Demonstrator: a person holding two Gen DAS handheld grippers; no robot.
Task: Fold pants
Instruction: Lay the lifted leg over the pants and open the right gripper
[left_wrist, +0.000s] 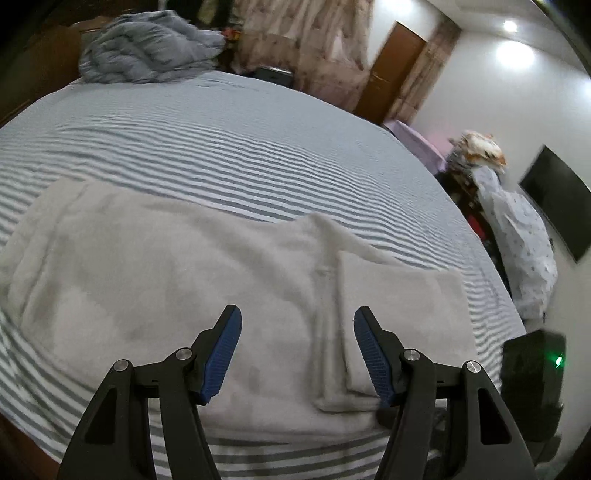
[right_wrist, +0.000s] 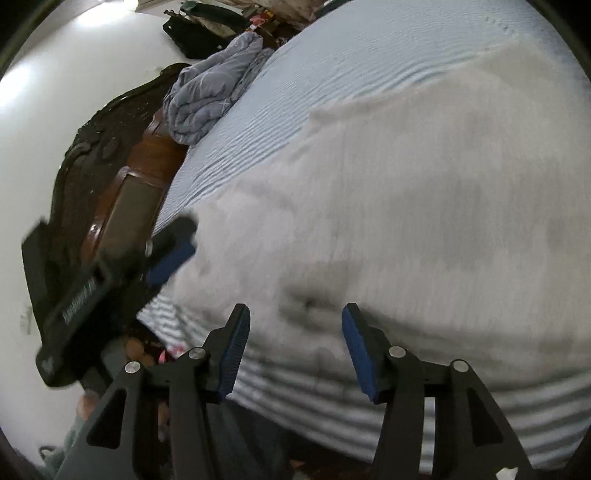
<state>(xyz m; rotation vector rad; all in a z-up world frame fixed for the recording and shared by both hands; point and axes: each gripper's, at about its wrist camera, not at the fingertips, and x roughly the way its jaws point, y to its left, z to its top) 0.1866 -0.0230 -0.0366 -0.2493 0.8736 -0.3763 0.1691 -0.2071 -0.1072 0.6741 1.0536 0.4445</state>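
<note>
The pale grey pants (left_wrist: 177, 258) lie spread flat across the near part of a bed covered in a grey-and-white striped sheet (left_wrist: 240, 147), with a folded-over flap at their right end in the left wrist view. The left gripper (left_wrist: 297, 325) hovers over the near edge of the pants, its blue-padded jaws wide apart and holding nothing. The right gripper (right_wrist: 295, 321) also stands wide, empty, above the near hem of the pants (right_wrist: 406, 203) where they meet the striped sheet (right_wrist: 369, 55). In the right wrist view the left gripper (right_wrist: 166, 254) shows at the pants' left edge. A crumpled blue quilt (left_wrist: 147, 51) sits at the bed's far left corner.
</note>
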